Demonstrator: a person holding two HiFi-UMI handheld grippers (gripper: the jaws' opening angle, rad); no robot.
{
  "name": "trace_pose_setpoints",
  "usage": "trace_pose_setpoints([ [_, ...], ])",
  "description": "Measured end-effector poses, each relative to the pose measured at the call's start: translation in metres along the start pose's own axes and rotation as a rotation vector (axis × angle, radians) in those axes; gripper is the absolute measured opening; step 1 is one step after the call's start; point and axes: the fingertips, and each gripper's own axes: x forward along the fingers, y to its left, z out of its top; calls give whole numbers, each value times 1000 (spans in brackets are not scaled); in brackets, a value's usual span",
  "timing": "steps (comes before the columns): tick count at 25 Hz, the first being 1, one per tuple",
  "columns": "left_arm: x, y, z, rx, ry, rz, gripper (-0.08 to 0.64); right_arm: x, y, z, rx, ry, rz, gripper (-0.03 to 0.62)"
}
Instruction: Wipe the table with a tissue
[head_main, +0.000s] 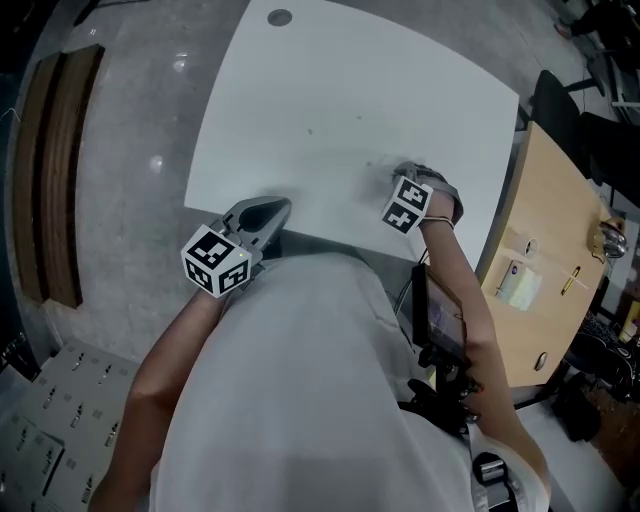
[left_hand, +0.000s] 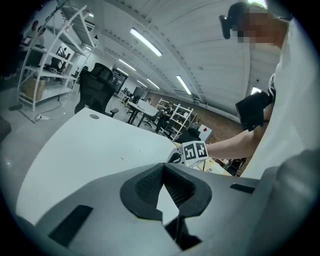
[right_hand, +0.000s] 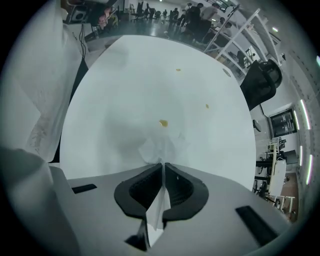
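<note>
— Which step is being worked?
— Wiping, by the look of it: the tissue (right_hand: 159, 147) is being clamped in the right tongs (right_hand: 162, 165) and pressed onto the bench (right_hand: 150, 75), just short of a yellowish speck (right_hand: 163, 123).
— What is being called for next?
— Probably a forward push over that speck. The left tongs (left_hand: 163, 169) are being held together, empty, at the bench edge. No container is being shown.

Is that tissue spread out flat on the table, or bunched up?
Bunched up. The right tool pinches the tissue between its shut jaws; the crumpled end sticks out toward the white table.
</note>
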Motion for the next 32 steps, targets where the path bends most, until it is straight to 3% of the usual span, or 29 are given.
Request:
trace_pose_setpoints([
  [4,-11,5,-2,-18,-13,8,6,0,-1,1,-58,83,-8,26],
  [15,-18,13,-2,-39,-29,-1,6,2,-4,23,-123,135,-34,25],
  [25,-24,21,1,-45,-38,-11,6,0,3,56,-275,200,-112,25],
  [32,-34,31,-1,-46,-24,-17,6,-3,18,100,-353,143,-149,25],
])
